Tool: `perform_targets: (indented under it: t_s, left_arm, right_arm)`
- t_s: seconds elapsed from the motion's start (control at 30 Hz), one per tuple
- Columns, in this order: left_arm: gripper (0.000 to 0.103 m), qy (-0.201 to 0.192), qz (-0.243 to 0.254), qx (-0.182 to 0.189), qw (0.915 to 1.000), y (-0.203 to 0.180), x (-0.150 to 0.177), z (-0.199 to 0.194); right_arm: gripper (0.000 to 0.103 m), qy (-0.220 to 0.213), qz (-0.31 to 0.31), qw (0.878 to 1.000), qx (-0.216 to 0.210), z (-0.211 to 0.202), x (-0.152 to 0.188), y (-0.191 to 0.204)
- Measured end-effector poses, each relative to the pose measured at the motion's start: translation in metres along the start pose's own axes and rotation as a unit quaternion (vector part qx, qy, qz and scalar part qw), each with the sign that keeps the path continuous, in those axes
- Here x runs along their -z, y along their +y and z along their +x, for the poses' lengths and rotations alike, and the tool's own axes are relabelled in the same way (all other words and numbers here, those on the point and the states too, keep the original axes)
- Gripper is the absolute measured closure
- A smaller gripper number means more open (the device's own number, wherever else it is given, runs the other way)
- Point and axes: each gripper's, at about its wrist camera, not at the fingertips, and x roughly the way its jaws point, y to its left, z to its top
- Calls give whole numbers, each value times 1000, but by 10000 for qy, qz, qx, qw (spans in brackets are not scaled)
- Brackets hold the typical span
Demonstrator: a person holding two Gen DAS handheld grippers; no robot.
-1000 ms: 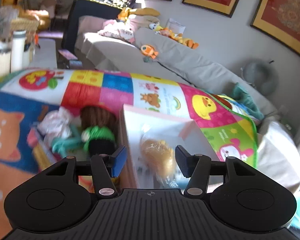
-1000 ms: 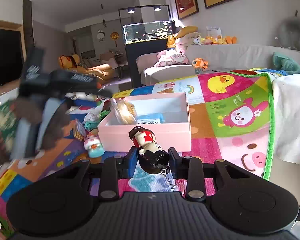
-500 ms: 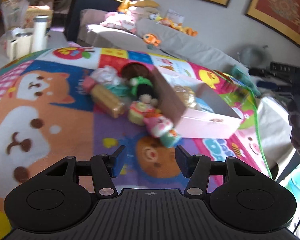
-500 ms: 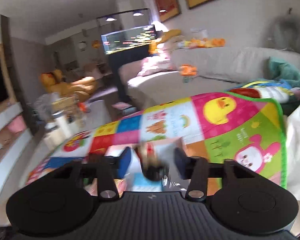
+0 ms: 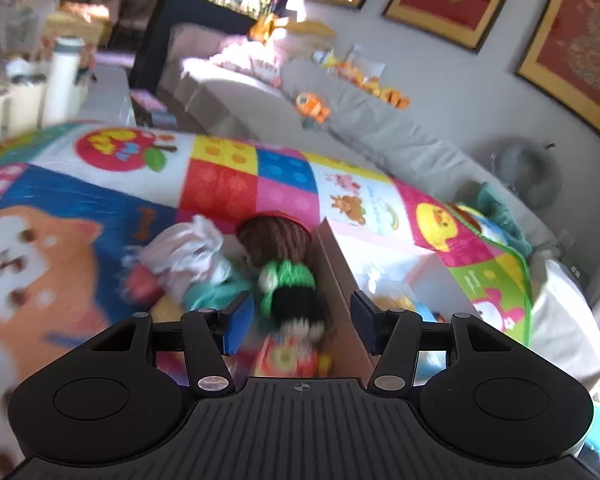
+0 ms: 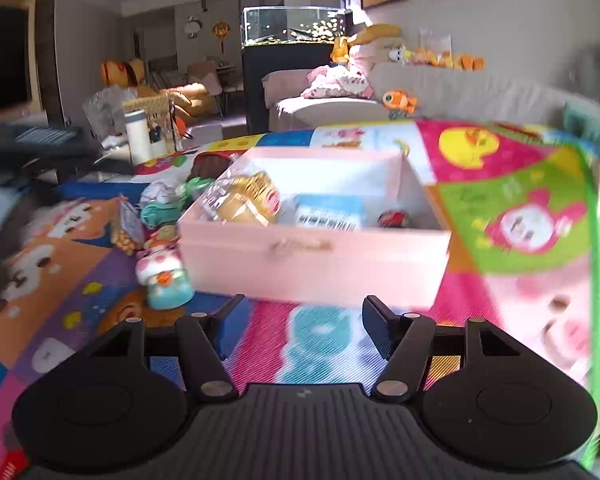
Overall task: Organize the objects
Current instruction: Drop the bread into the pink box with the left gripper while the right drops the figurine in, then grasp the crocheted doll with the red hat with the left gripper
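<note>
Resting on a patchwork cartoon play mat (image 6: 512, 184), one pink box (image 6: 316, 256), lid off, at 12 o'clock from the right gripper (image 6: 304, 330); jaws spread wide, holding nothing. Counted inside the box: one bagged golden snack (image 6: 246, 200), one pale blue packet (image 6: 328, 214) bearing a barcode label, print too blurred to read, and one small red figurine (image 6: 394, 219) toward 1 o'clock. Small mark on box front wall illegible. Lying just beside the box at 10 o'clock: a cluster of toys, including one teal-based capsule figure (image 6: 162, 276) and one peanut-pattern packet (image 6: 127, 228). Left gripper (image 5: 302, 318) likewise spread apart and empty, poised over one knitted doll (image 5: 288, 280), green scarf, brown hair, touching the box's outer wall (image 5: 340, 292). One crumpled white bundle (image 5: 188, 256) at 10 o'clock
</note>
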Motion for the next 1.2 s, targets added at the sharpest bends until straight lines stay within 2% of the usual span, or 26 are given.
perform_targets:
  t_s: [0.17,0.27,0.4,0.57,0.67,0.73,0.83,0.9,1.03,1.1,1.2]
  left_arm:
    - [45,486,-2,-536,9974,2,-20,63]
    - [45,690,-65,-363,9969,4,-24,85]
    - [42,902,133,-517,9945,-2,-21,115]
    - [44,750,-19,-684,9948,-2,-22,131]
    - [52,845,-47,-686,9941,-4,-24,128]
    - [54,926,-150,-527,9942,-3,-24,120]
    - [56,751,-38,-257,9968,-7,-22,89]
    - [56,668,112,10,9977,-8,-15,57]
    - [56,808,239,446,9954,-1,16,-11]
    - [56,804,146,485,9955,10,39,-44]
    - [55,1035,-43,198,9944,29,73,-76]
  right_arm:
    - [40,-113,585,9978,-281,4,12,-7]
    - [39,-149,677,9969,-376,5,16,-9]
    - [33,-194,654,9968,-412,4,17,-6]
    - [27,-242,459,9978,-405,3,16,1]
    - [25,-206,545,9973,-450,5,16,-1]
    - [24,-153,644,9967,-466,7,16,-4]
    - [23,-106,723,9962,-468,9,16,-6]
    - [22,-104,714,9964,-455,8,16,-6]
    - [19,-90,699,9966,-435,9,15,-6]
    - [19,-41,675,9968,-428,11,14,-5]
    - [19,76,533,9977,-402,15,13,-1]
